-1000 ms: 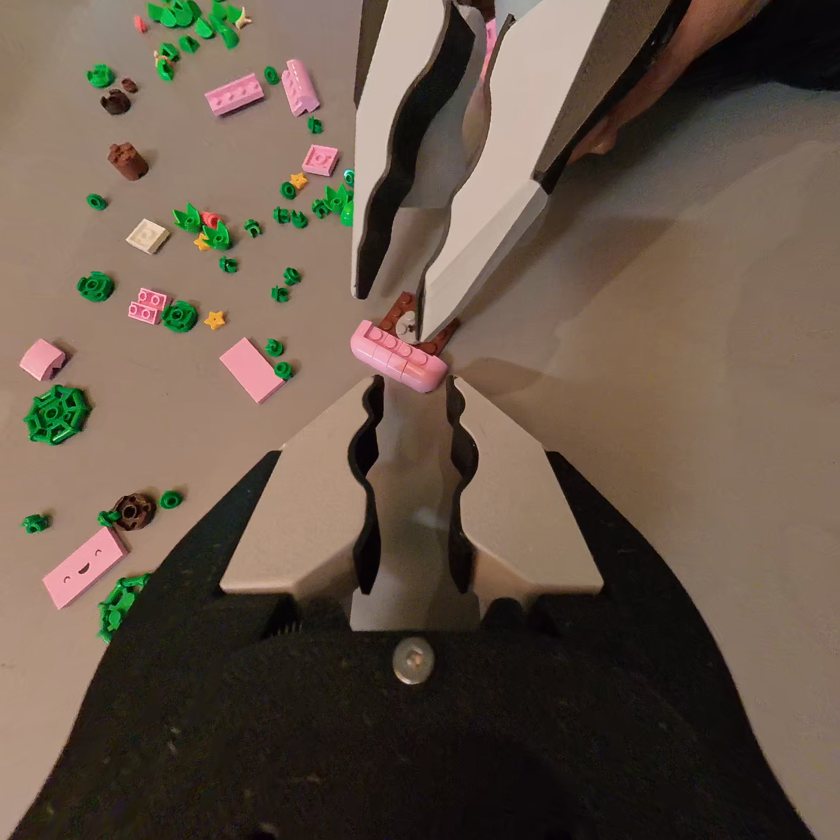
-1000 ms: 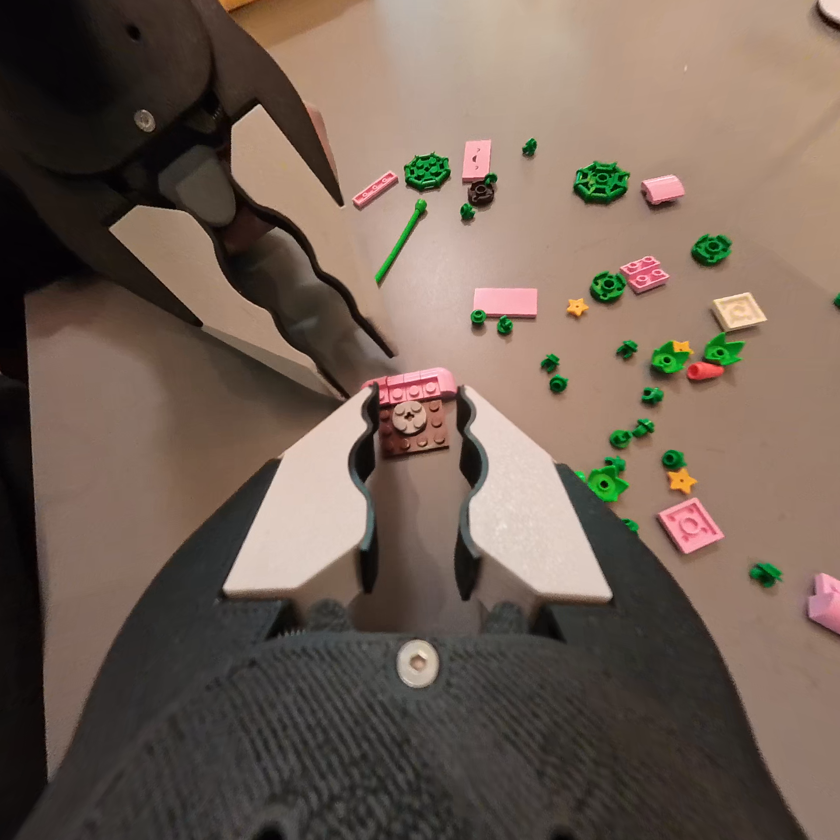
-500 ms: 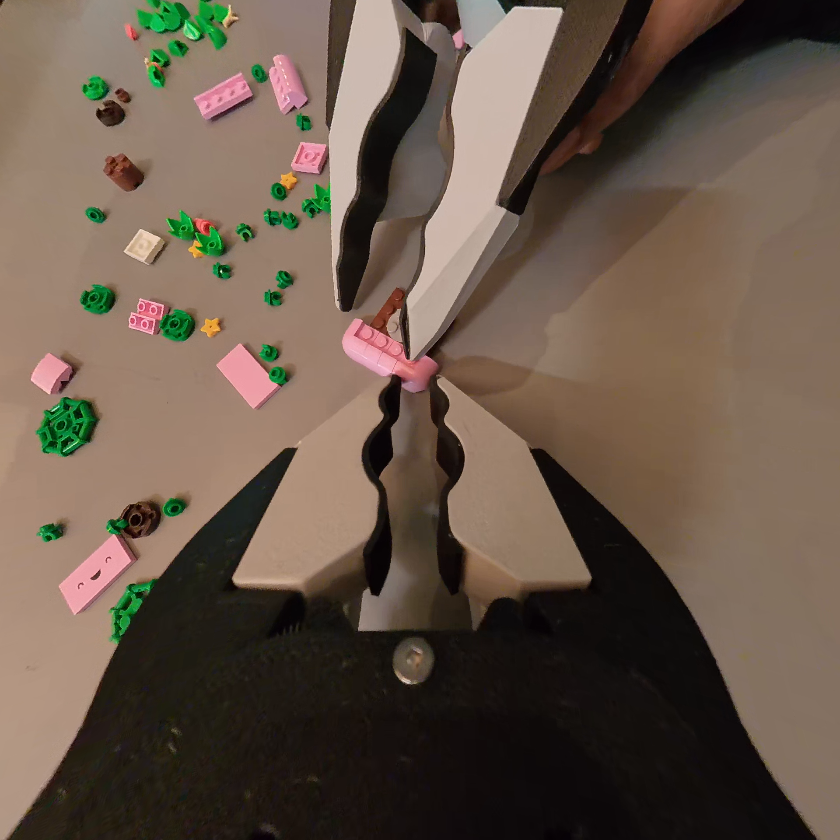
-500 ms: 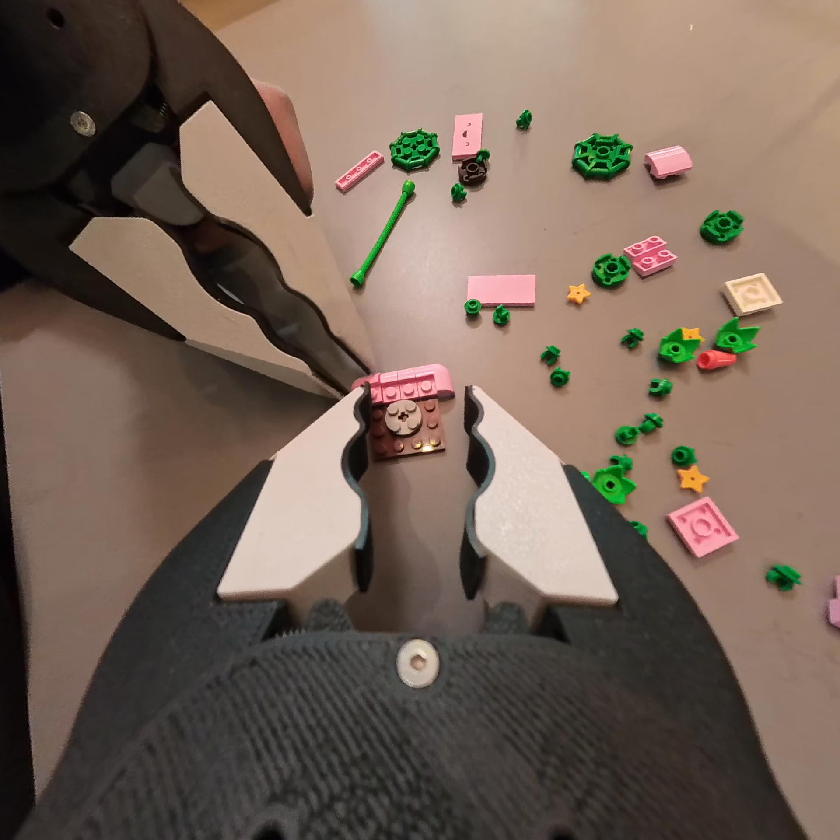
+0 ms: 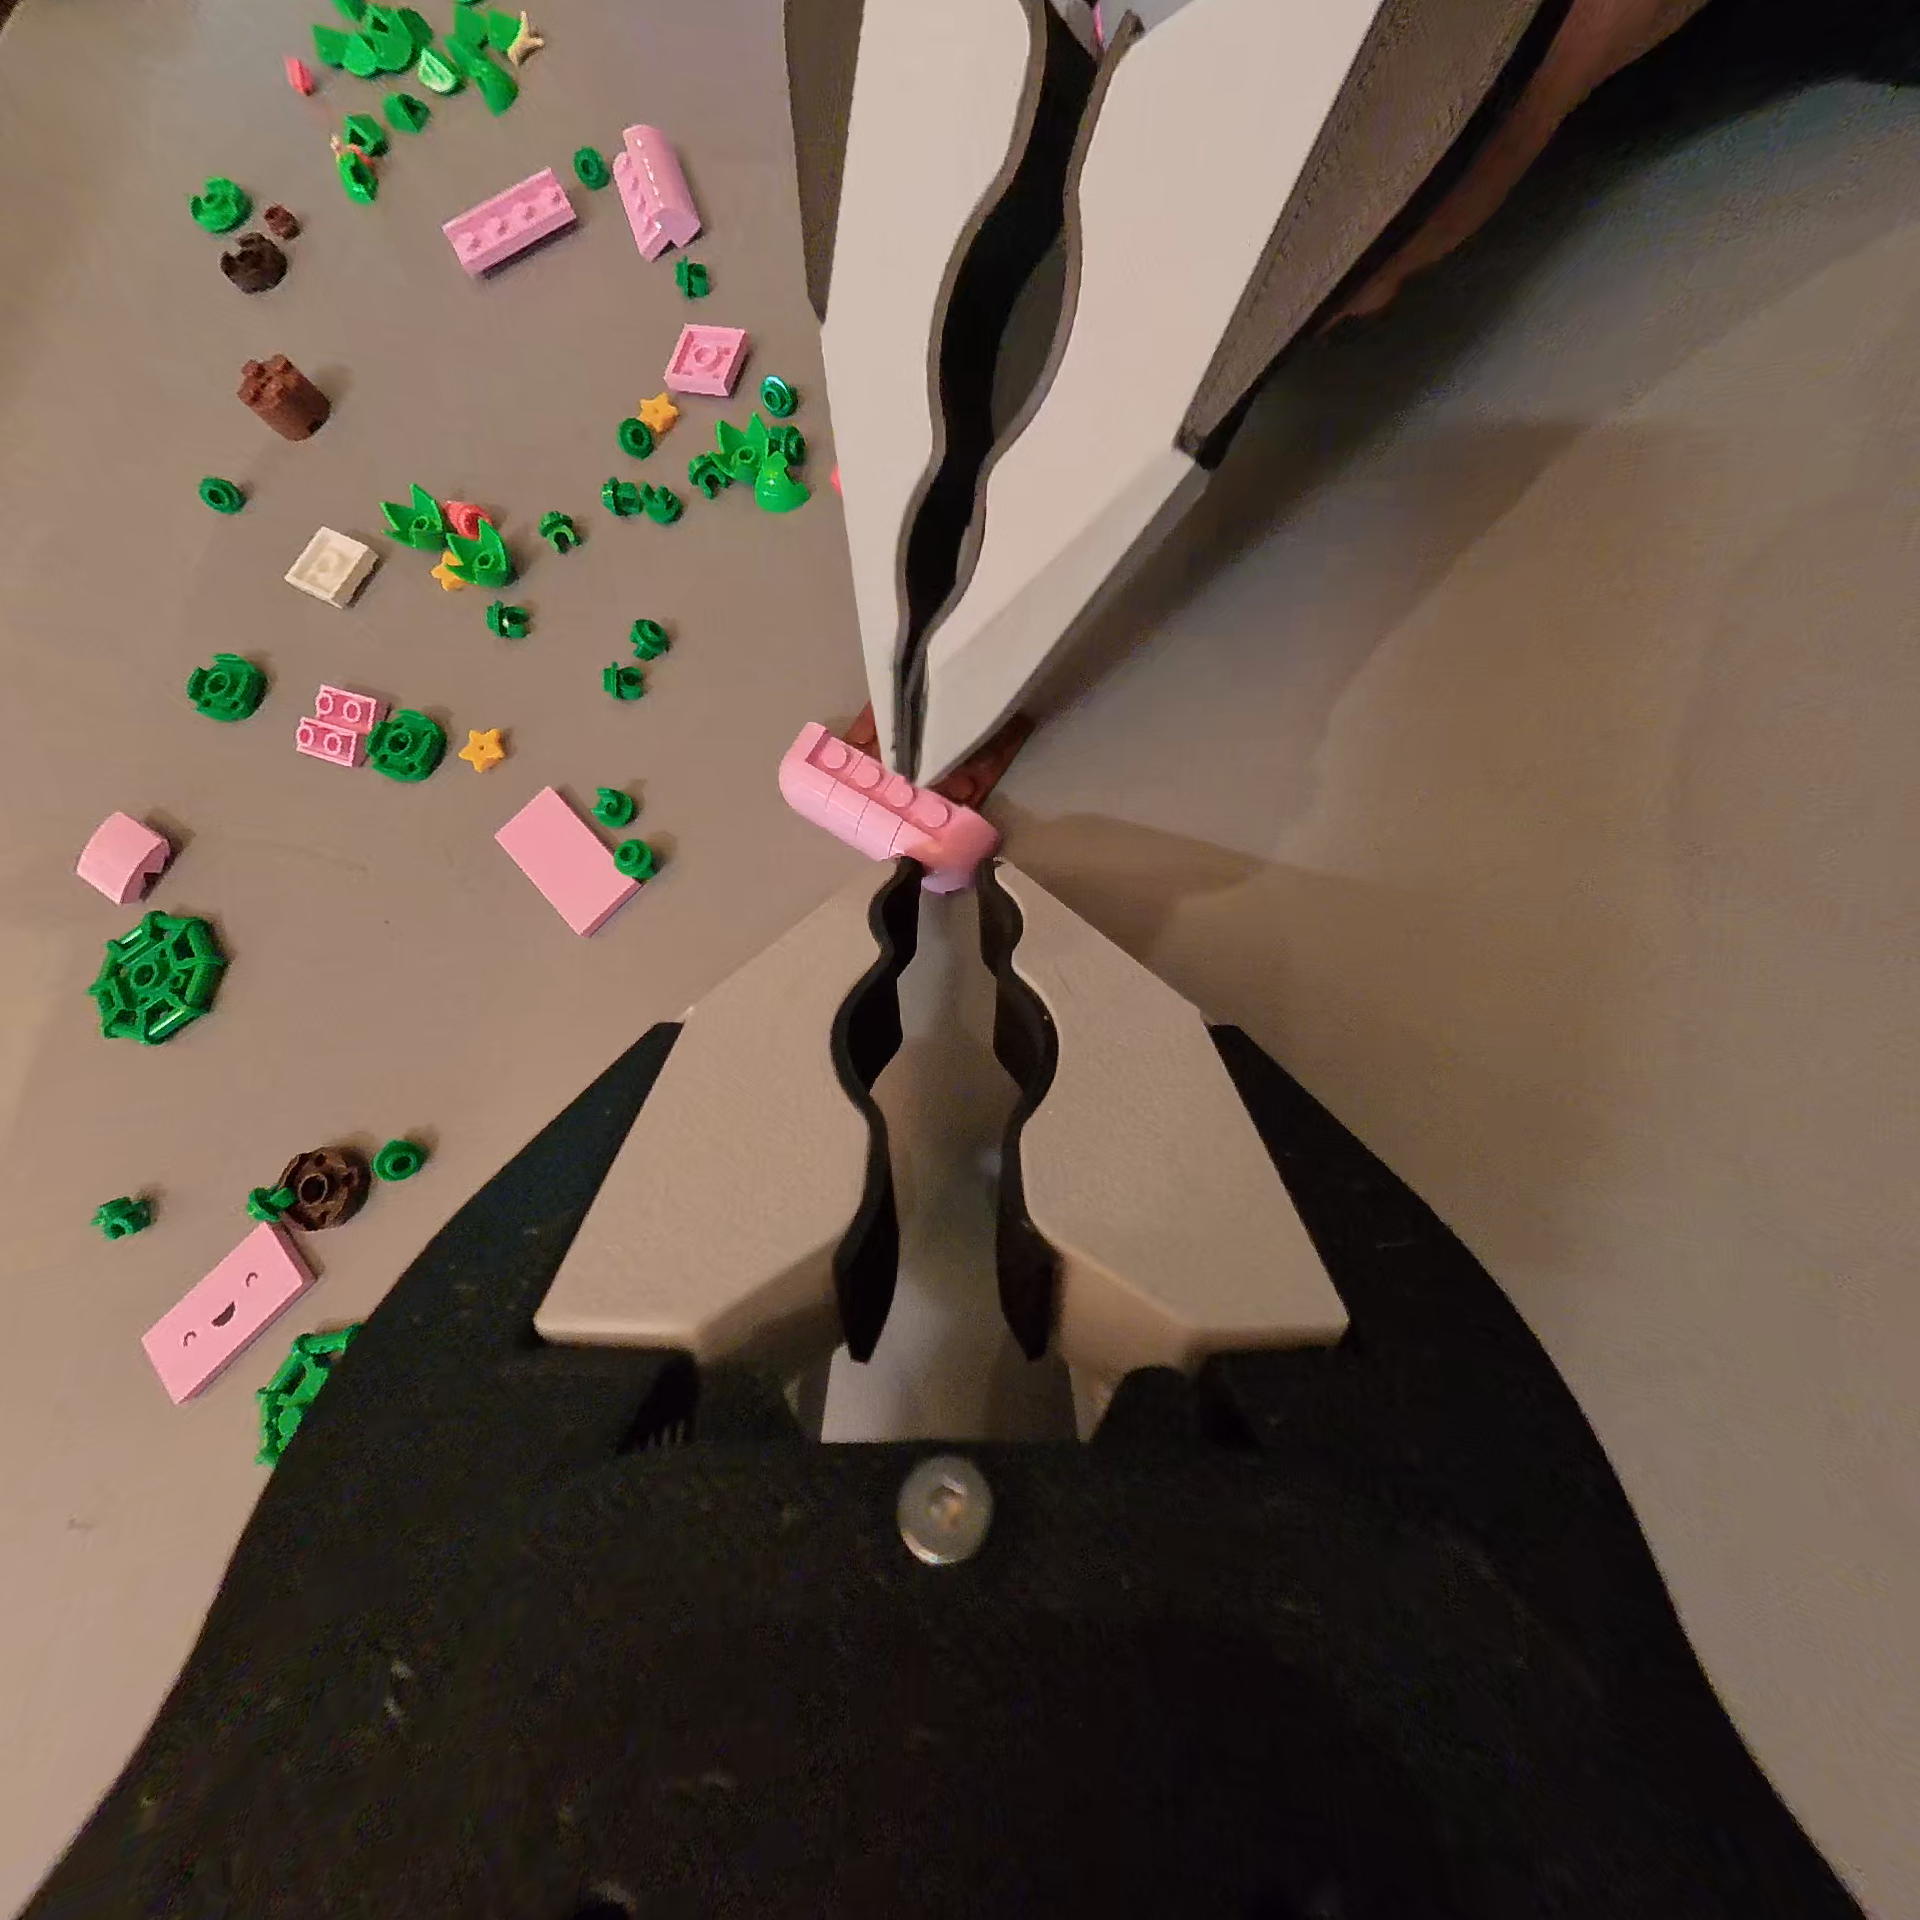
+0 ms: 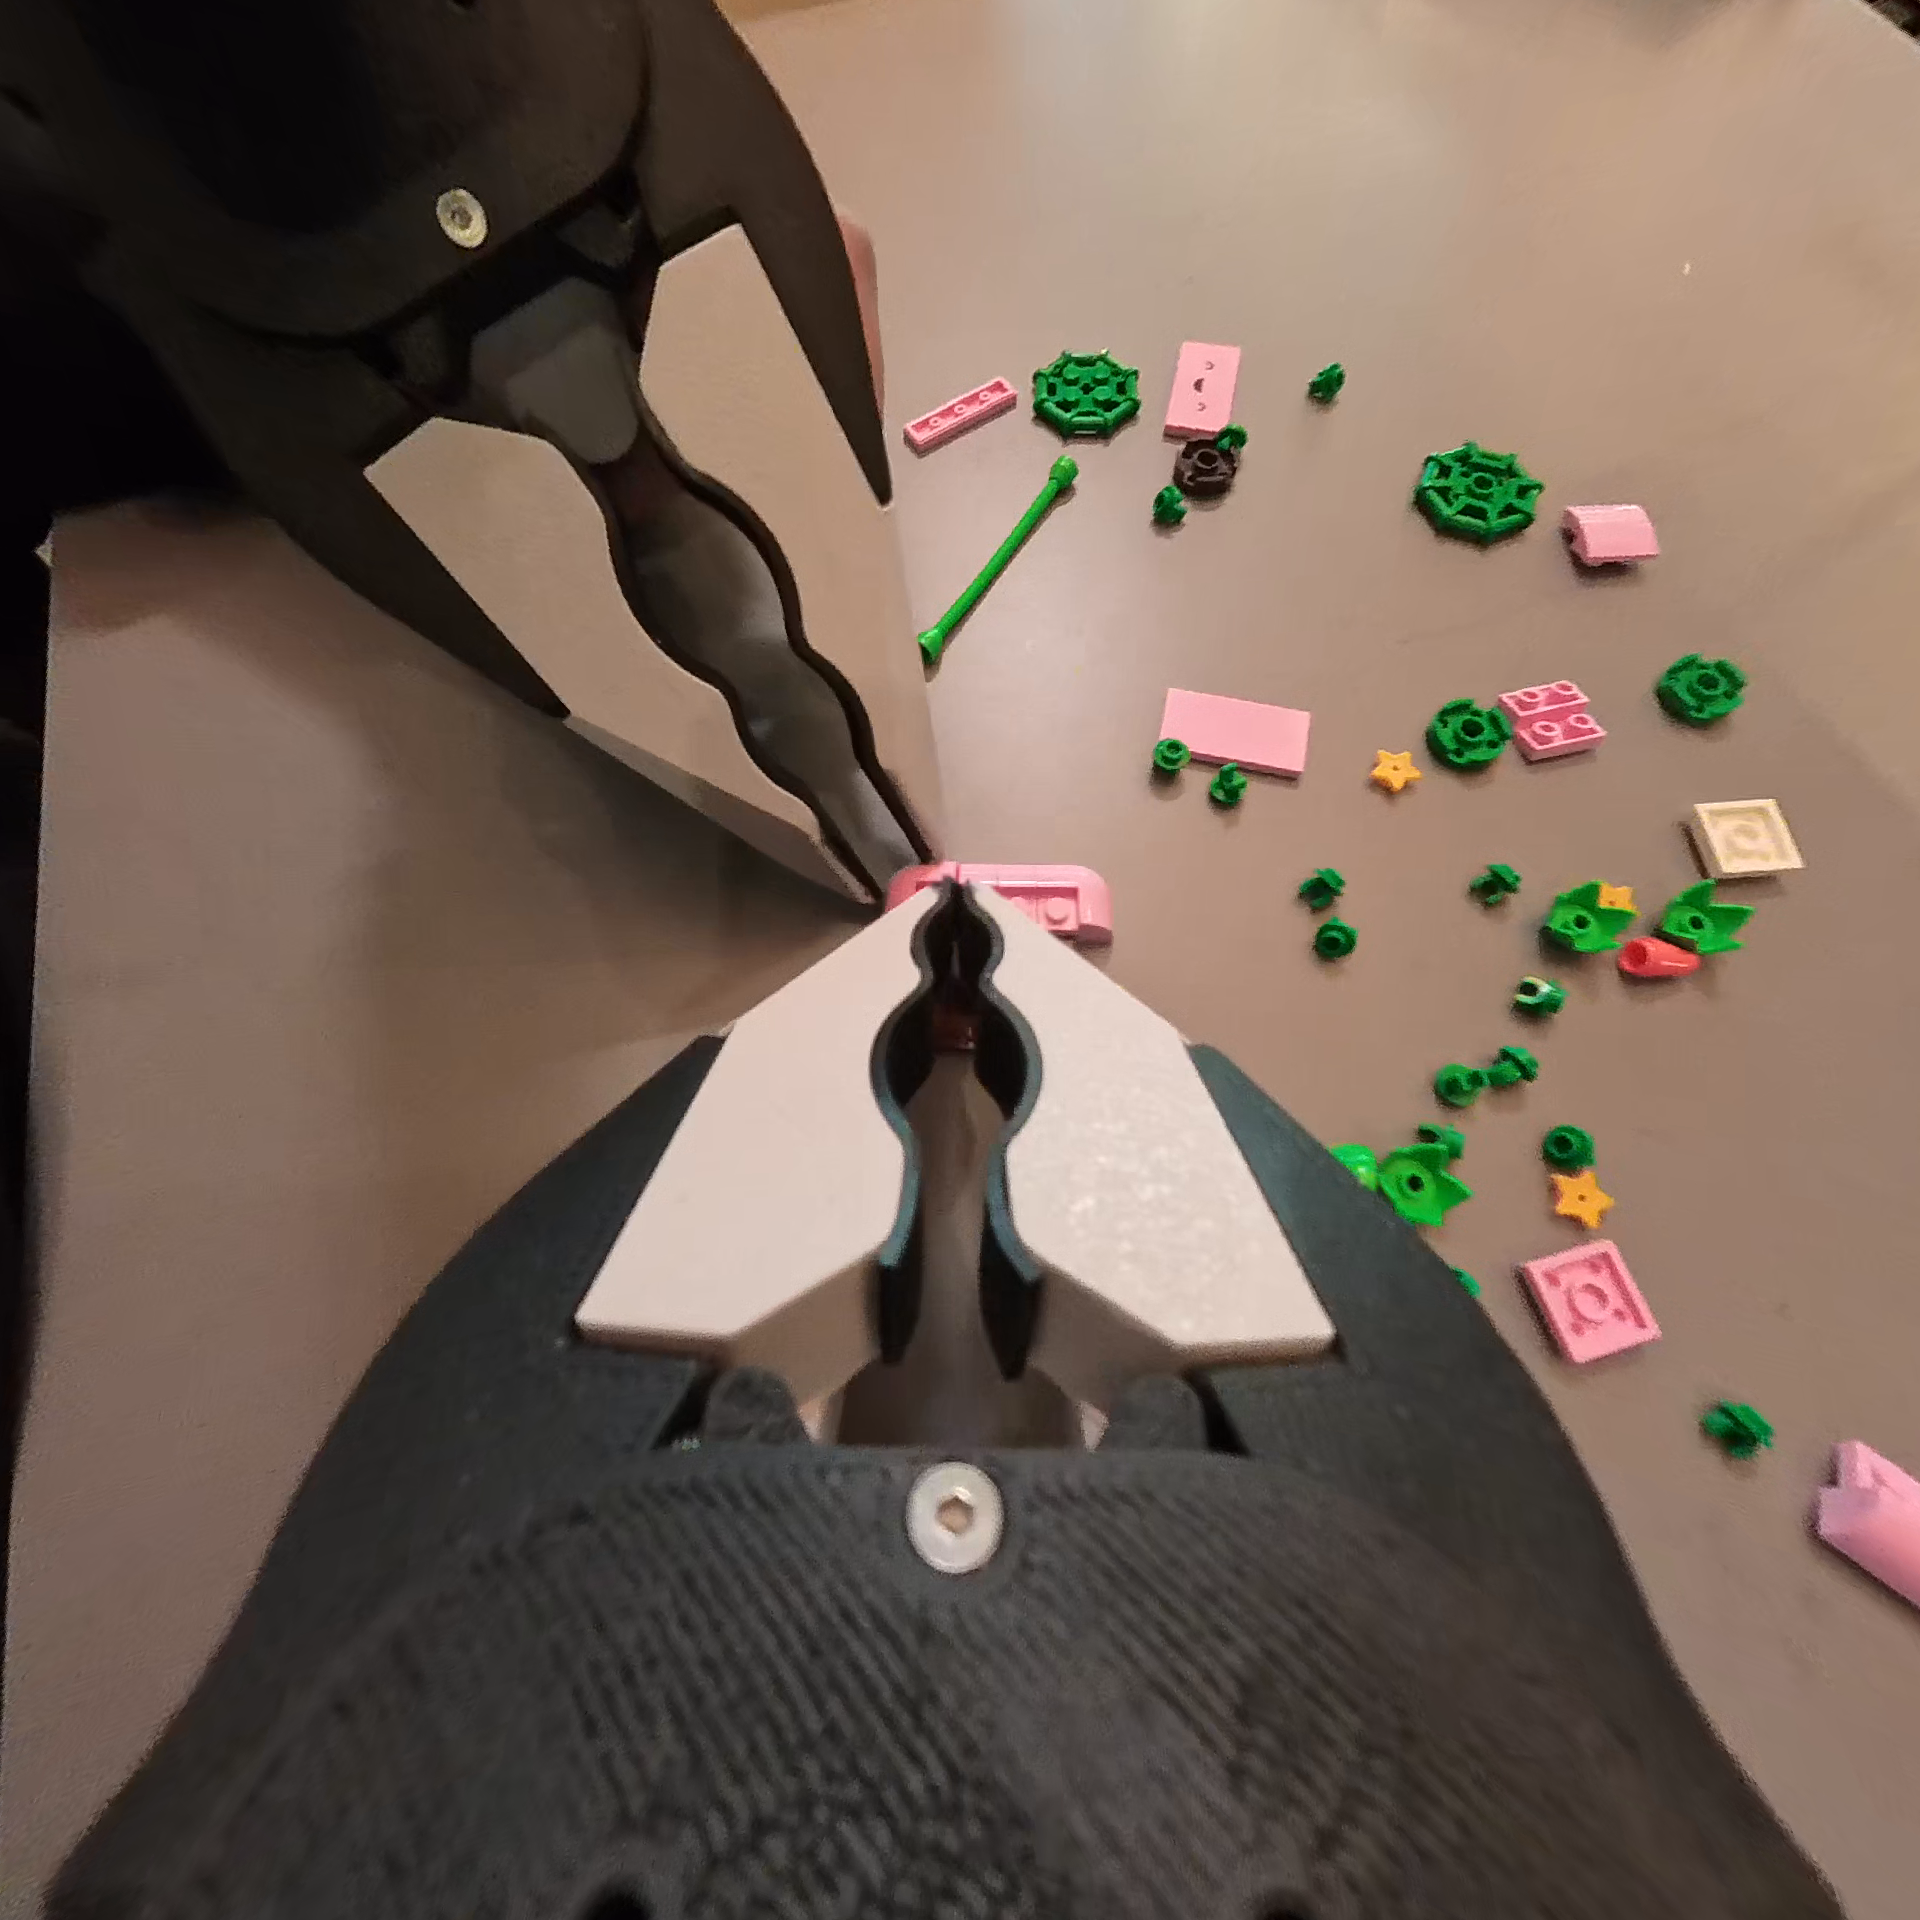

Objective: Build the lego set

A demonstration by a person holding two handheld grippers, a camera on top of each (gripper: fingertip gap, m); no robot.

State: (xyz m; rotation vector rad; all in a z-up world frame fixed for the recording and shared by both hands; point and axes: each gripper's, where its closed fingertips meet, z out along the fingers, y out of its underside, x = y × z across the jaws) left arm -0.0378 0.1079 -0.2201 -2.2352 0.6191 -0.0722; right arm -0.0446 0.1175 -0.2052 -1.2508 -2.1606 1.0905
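Note:
A small assembly lies on the grey table: a pink curved brick (image 5: 862, 805) fixed along one edge of a brown plate (image 5: 997, 750). My left gripper (image 5: 948, 878) is closed down on the near end of the pink brick, which sits between its tips. My right gripper (image 5: 914, 764) comes in from the far side, shut, with its tips pressed on top of the brown plate. In the right wrist view my right gripper (image 6: 951, 896) covers most of the assembly. Only the pink brick's right end (image 6: 1060, 896) and a sliver of brown plate (image 6: 951, 1023) show there. The left gripper (image 6: 899, 878) meets it tip to tip.
Loose pieces lie scattered to the left of the assembly in the left wrist view: a pink tile (image 5: 566, 862), a green web piece (image 5: 156, 977), a pink face tile (image 5: 227, 1311), a brown round brick (image 5: 283, 397). A green bar (image 6: 997, 561) lies behind the grippers. A hand (image 5: 1455, 208) holds the right gripper. Both grippers' tips are close together, under 4 cm apart.
My right gripper has closed from open around the brown plate to shut on top of it. My left gripper has narrowed onto the pink brick's end. The assembly has shifted slightly.

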